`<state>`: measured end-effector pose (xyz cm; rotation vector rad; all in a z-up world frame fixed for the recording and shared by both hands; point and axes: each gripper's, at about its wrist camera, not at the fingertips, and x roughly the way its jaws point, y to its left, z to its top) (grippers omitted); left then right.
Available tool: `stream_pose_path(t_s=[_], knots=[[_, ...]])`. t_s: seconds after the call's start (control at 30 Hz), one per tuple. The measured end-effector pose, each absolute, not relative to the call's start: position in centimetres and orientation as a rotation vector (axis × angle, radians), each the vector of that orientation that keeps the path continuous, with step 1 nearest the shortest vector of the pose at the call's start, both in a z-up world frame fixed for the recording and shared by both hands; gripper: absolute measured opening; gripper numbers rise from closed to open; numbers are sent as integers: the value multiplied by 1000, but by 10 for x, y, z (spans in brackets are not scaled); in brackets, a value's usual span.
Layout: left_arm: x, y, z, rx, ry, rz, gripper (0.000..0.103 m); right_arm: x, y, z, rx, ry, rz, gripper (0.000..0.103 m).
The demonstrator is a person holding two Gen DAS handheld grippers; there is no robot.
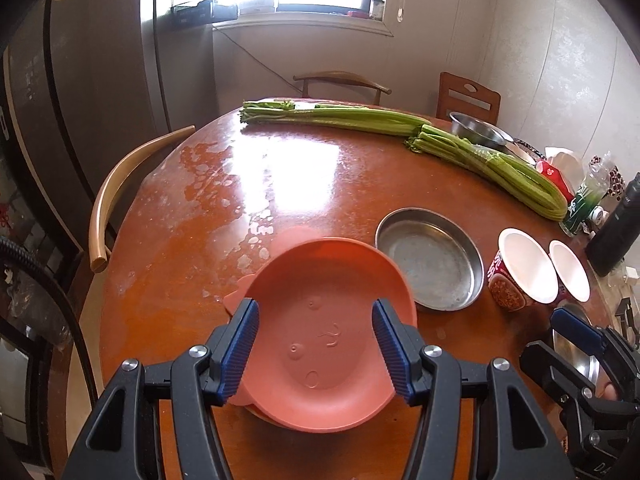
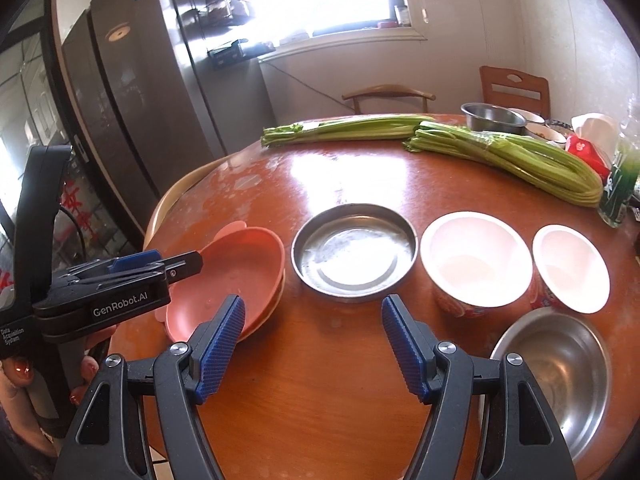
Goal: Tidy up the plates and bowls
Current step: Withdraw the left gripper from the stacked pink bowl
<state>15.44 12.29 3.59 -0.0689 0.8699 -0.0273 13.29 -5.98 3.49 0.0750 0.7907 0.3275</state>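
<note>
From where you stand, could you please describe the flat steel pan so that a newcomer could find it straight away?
Start at the round wooden table and follow the row of dishes along its near side. The flat steel pan sits between the pink plate and the larger white paper bowl. It is the only shallow, flat-bottomed metal dish; the steel bowl nearer the edge is deep and rounded.

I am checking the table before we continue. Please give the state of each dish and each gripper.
Pink plate: upright, empty, stacked on another plate.
Steel pan: upright, empty.
Big cup: upright, empty.
Small cup: upright, empty.
Steel bowl: upright, empty.
Left gripper: open, above the pink plate.
Right gripper: open, holding nothing.
</note>
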Motion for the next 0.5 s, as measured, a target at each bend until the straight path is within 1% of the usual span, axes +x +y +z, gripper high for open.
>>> stream_pose_path(t_s=[0.23, 0.5], knots=[[164, 95, 49, -17, 848, -49, 58, 135, -75, 38, 90, 790, 323, 73], [193, 64, 52, 49, 866, -92, 58, 143, -88, 28, 136, 829, 310, 73]])
